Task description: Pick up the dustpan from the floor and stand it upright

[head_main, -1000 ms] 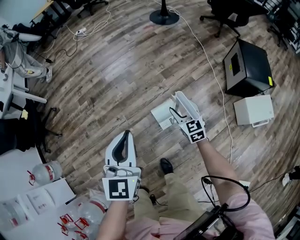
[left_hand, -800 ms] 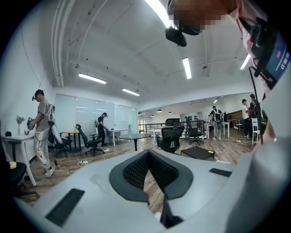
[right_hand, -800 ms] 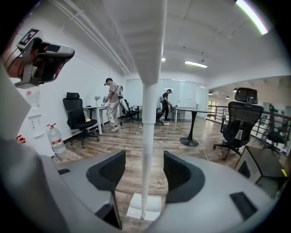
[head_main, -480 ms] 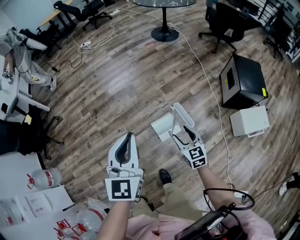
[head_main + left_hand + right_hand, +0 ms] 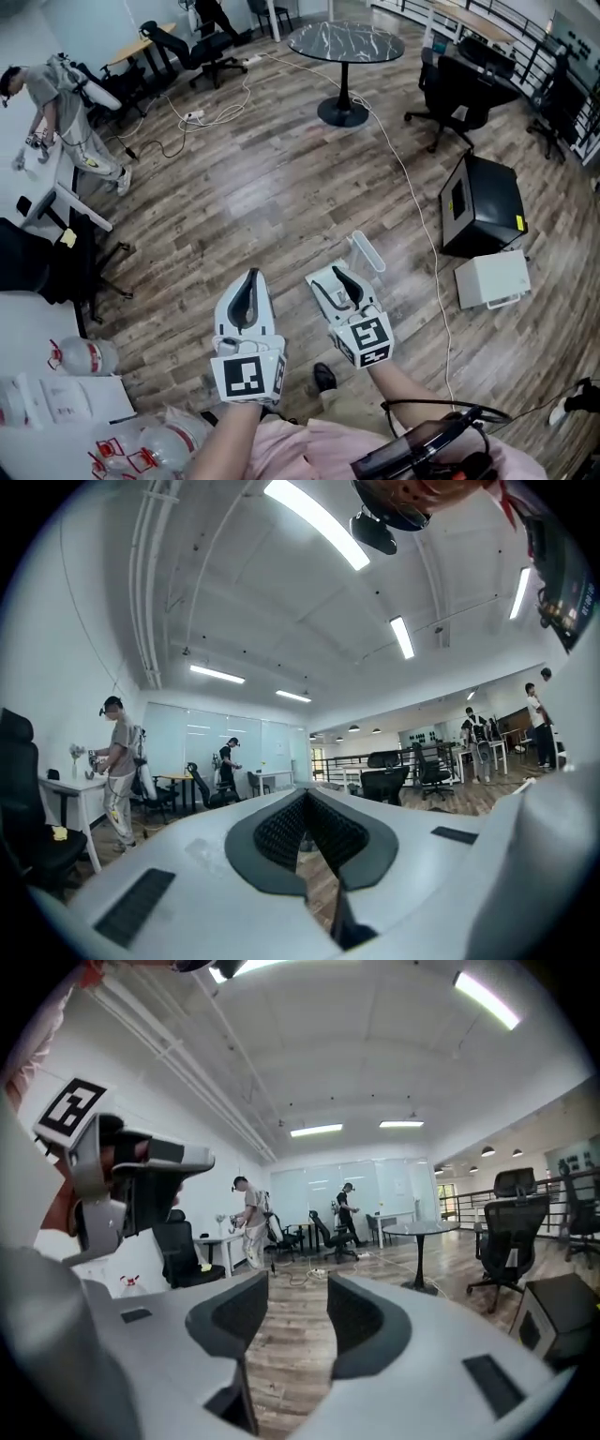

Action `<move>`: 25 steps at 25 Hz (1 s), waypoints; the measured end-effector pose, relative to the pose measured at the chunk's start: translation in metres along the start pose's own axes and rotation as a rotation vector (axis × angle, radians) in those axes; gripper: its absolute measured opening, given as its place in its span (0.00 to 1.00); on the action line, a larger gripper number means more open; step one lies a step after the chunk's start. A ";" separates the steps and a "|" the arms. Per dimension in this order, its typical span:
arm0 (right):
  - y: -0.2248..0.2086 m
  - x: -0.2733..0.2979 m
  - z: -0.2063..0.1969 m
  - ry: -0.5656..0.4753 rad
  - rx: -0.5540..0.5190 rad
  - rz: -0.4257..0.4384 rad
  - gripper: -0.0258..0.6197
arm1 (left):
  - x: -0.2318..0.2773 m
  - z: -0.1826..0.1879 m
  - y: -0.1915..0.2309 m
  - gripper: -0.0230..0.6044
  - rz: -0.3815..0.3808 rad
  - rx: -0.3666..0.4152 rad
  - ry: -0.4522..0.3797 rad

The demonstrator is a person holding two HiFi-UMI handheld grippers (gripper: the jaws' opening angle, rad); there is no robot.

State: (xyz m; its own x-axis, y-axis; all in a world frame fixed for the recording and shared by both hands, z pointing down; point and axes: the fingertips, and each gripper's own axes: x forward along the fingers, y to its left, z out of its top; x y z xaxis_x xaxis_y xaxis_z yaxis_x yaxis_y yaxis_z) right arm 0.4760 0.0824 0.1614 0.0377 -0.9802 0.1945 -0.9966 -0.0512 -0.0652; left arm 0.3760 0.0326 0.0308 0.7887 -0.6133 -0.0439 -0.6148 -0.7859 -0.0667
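The white dustpan [image 5: 366, 251] shows only as a narrow white piece on the wooden floor, just beyond my right gripper [image 5: 330, 277]; the rest of it is hidden behind that gripper. In the right gripper view the gripper [image 5: 286, 1321] stands open, with only floor boards between its dark pads, and the dustpan is out of sight there. My left gripper [image 5: 249, 278] is held beside it to the left, away from the dustpan, its jaws closed together at the tips and holding nothing. The left gripper view points level across the room at that gripper's own closed tips [image 5: 307, 829].
A black box [image 5: 480, 206] and a white box [image 5: 492, 279] sit on the floor to the right, with a white cable [image 5: 412, 187] running past them. A round black table [image 5: 345, 42] and office chairs [image 5: 459, 89] stand farther off. A person [image 5: 70, 94] works at far left. Bottles [image 5: 84, 356] lie near left.
My right gripper has drawn back from the dustpan toward my body and now covers most of it. The head view has tilted up, showing more of the room. The left gripper barely moved.
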 end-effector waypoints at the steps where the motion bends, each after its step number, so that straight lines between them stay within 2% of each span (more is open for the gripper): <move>1: 0.002 0.001 0.020 -0.027 -0.003 -0.009 0.33 | -0.002 0.010 0.003 0.05 0.016 0.009 -0.013; 5: 0.013 0.008 0.092 -0.110 -0.041 -0.021 0.21 | -0.008 0.044 0.022 0.05 0.078 0.026 -0.049; 9: 0.034 0.013 0.137 -0.175 -0.127 0.007 0.10 | -0.013 0.058 0.045 0.05 0.150 0.031 -0.060; 15: 0.054 0.010 0.162 -0.209 -0.161 0.033 0.04 | -0.022 0.071 0.054 0.05 0.183 0.065 -0.082; 25: 0.066 0.002 0.176 -0.238 -0.190 0.036 0.04 | -0.028 0.081 0.056 0.05 0.183 0.058 -0.108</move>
State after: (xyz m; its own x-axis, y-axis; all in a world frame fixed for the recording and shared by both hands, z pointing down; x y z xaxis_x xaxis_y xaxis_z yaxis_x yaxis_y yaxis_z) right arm 0.4231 0.0435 -0.0152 -0.0044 -0.9992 -0.0406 -0.9927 -0.0005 0.1204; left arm 0.3200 0.0117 -0.0523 0.6619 -0.7307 -0.1669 -0.7489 -0.6544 -0.1050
